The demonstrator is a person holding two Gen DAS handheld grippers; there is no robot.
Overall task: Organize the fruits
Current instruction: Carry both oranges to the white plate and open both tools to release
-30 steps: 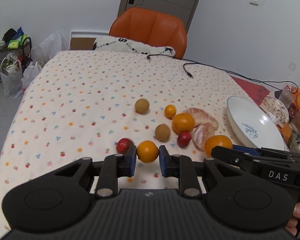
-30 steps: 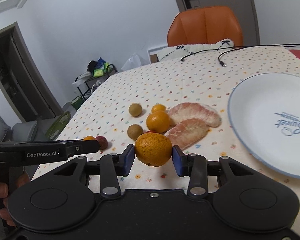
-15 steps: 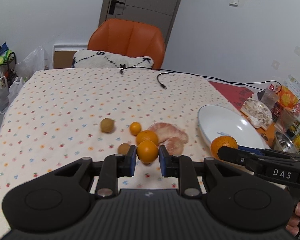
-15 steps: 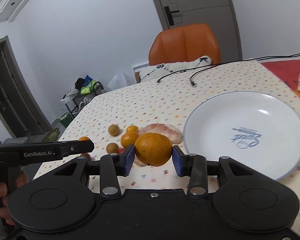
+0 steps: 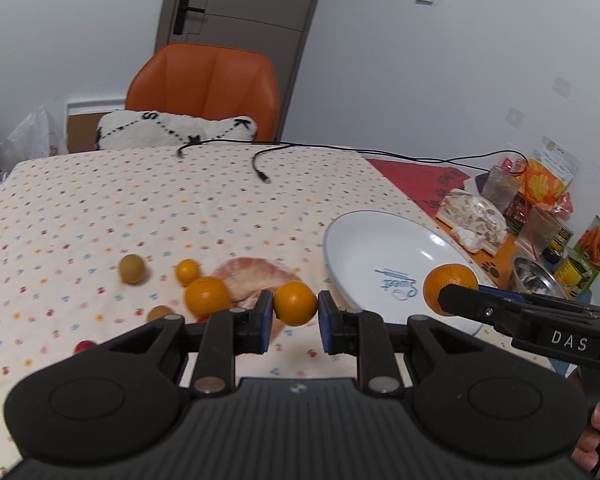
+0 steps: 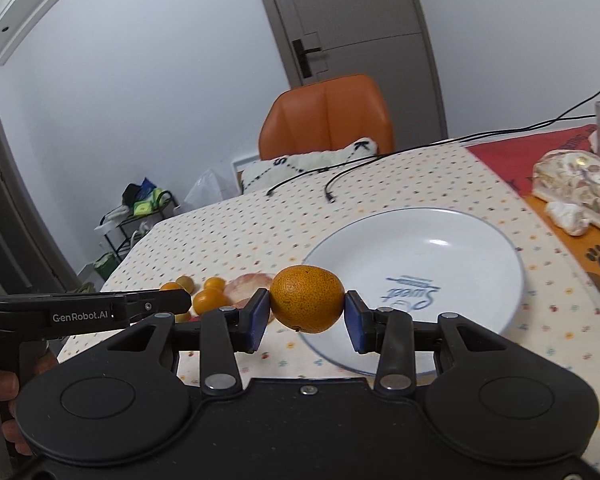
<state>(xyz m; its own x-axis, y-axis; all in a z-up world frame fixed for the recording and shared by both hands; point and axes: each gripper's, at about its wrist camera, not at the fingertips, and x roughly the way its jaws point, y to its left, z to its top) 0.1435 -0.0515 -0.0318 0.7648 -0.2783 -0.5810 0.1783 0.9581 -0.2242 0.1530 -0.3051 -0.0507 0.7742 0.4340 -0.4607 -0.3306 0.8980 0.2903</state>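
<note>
Right wrist view shows the big things first: the worktop (image 6: 260, 232) with its dotted cloth, and on it the white plate (image 6: 452, 240), which has nothing in it yet. Your right tongs (image 6: 306, 314) are squeezed on the big orange (image 6: 307, 304), and it hangs in the air right at the near rim of the plate. Your left tongs (image 5: 294, 316) are squeezed on the small orange (image 5: 295, 303), up in the air above the cloth, a little to the left of the plate.

I think the step now is to put both oranges on the plate. Bring the big one farther in, over the middle. Go down low until it almost touches the plate, then let go slowly. Round fruit rolls, so a drop from high up could send it off the rim.

Wait with your left side until the right tongs are out of the way, so the two do not bump. Then set the small orange down beside the big one.

Left on the cloth are the pomelo pieces (image 5: 248, 276), another orange (image 5: 207, 296) and a few little round fruits (image 5: 131, 268).
</note>
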